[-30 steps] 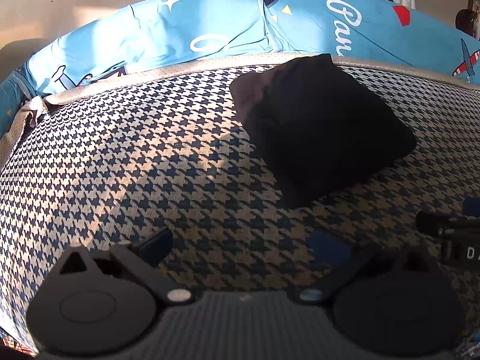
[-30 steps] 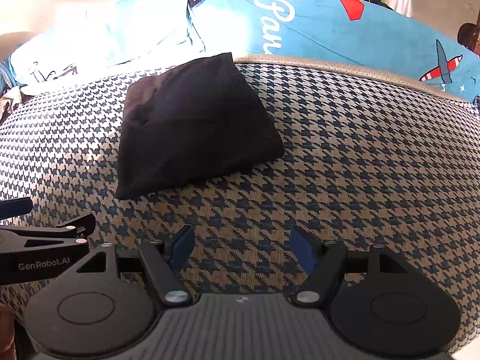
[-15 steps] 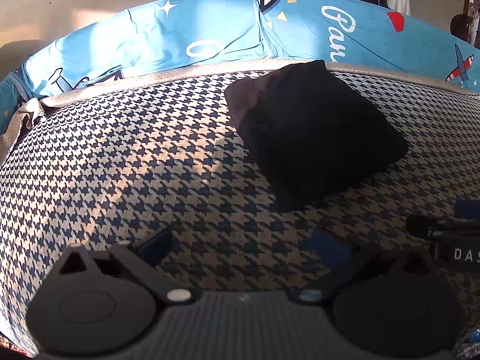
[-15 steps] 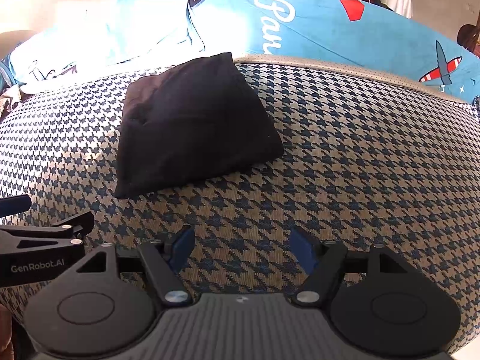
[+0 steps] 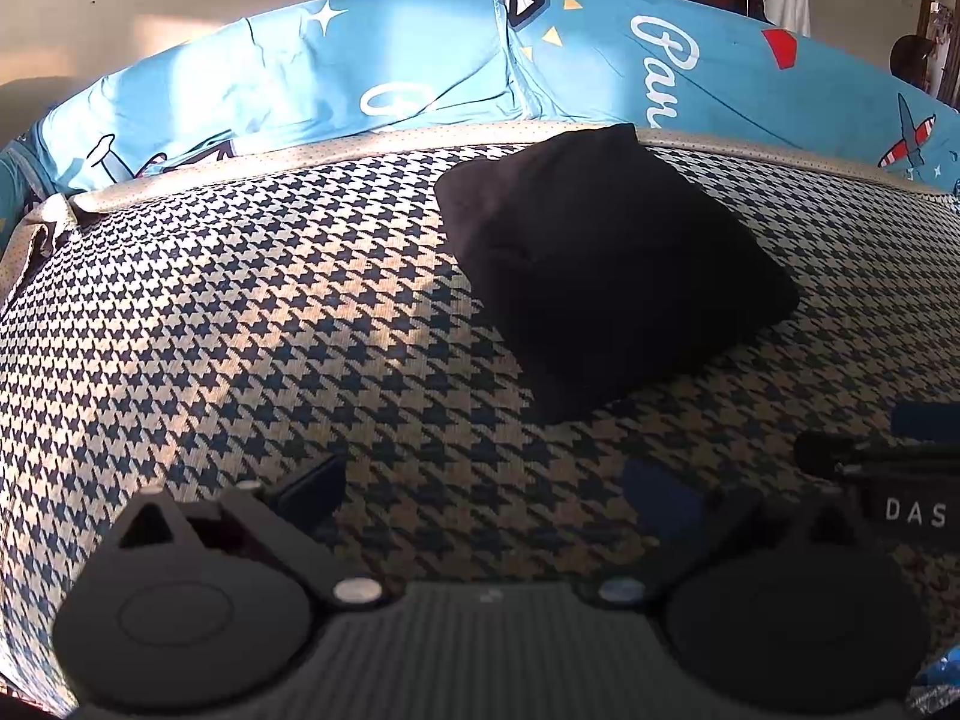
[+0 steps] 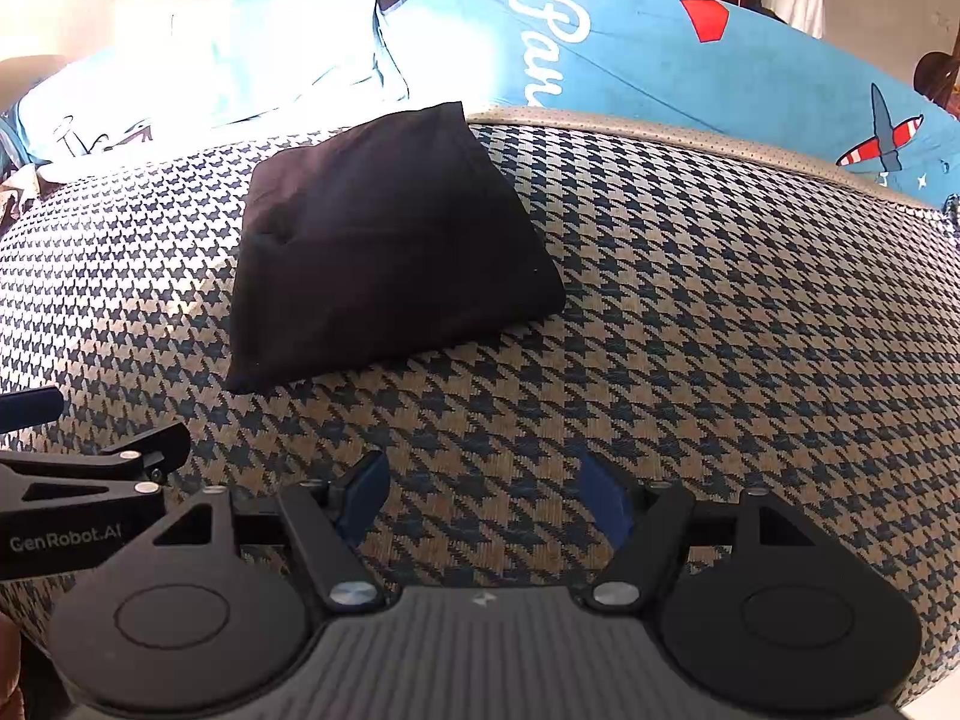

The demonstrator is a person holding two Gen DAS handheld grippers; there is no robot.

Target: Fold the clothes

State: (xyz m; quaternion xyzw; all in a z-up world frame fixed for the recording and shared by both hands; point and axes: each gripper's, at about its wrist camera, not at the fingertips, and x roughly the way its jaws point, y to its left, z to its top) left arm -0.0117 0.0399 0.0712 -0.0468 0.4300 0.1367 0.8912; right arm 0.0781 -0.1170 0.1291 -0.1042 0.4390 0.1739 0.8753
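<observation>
The bed (image 6: 690, 324) has a houndstooth cover in blue and beige. A folded black garment (image 6: 384, 234) lies on it, near the far edge, beside blue printed pillows (image 6: 660, 54).

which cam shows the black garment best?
Right wrist: the black garment sits sunlit near centre, edges and creases readable. Left wrist shows it off to the right in shadow, mostly a dark mass.

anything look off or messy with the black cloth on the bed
Nothing stands out. The black cloth lies folded in a compact bundle on the houndstooth cover, set at a slight angle. Both the left gripper and right gripper are open, clear of it.
</observation>
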